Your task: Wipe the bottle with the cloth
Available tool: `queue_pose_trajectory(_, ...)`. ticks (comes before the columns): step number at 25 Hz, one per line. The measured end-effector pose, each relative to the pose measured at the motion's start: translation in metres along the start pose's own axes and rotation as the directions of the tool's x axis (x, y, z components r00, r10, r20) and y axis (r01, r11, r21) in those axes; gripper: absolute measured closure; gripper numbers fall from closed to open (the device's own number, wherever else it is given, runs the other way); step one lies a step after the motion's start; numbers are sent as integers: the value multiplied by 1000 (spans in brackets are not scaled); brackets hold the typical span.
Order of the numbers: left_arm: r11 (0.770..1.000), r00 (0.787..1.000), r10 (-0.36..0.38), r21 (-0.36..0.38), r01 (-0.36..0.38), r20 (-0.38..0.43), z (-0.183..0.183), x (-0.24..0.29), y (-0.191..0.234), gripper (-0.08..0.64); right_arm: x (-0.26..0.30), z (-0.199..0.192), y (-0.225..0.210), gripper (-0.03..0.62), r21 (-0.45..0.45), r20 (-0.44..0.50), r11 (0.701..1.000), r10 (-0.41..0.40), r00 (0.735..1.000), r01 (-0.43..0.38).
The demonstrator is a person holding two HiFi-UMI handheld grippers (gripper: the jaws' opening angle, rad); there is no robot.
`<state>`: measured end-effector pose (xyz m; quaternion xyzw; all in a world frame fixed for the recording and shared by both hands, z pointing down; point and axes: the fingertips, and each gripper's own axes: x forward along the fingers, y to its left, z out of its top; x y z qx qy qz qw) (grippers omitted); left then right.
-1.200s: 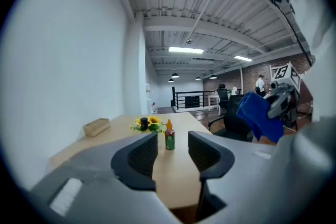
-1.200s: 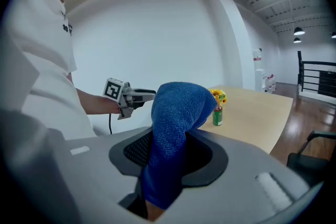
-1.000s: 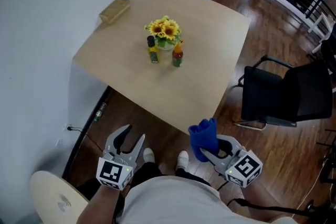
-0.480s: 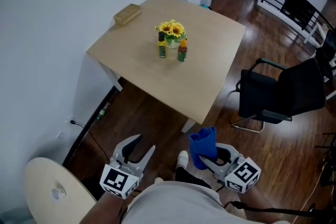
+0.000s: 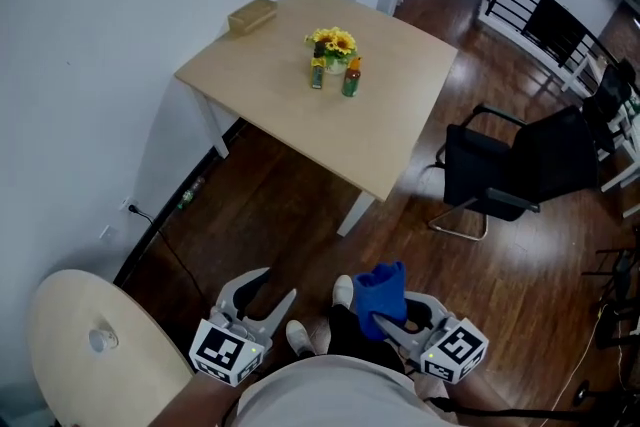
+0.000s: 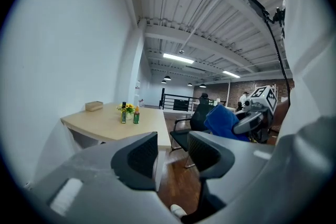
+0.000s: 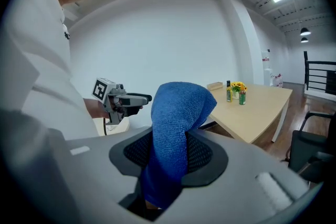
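Two small bottles stand by a sunflower vase on the beige table: a dark one with a yellow label and an orange-capped one. Both are far from the grippers, which sit low beside my body. My right gripper is shut on a blue cloth, and in the right gripper view the cloth stands up between the jaws. My left gripper is open and holds nothing. From the left gripper view the bottles look small and distant.
A black office chair stands right of the table. A cardboard box lies at the table's far corner. A round pale tabletop is at lower left. A cable runs along the wall. My shoes are on the wood floor.
The table and bottles have drawn farther away and higher in the head view. Both grippers stay low by my body, with the right still shut on the cloth.
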<state>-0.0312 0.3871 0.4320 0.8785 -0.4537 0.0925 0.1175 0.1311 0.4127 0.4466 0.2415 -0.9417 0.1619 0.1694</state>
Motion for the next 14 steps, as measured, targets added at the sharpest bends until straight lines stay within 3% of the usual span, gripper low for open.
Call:
queue_pose_trajectory(5,999,1000,-29,17,29,11,-7,-12,-23,368,-17,-8,21,439,-28,-16,1000,-4,1000,4)
queue_pose_trajectory(14,999,998,-50,15,49,34,1,-4,-87,379,-73,-11,20,439,-70,4,997,-24,1000,24)
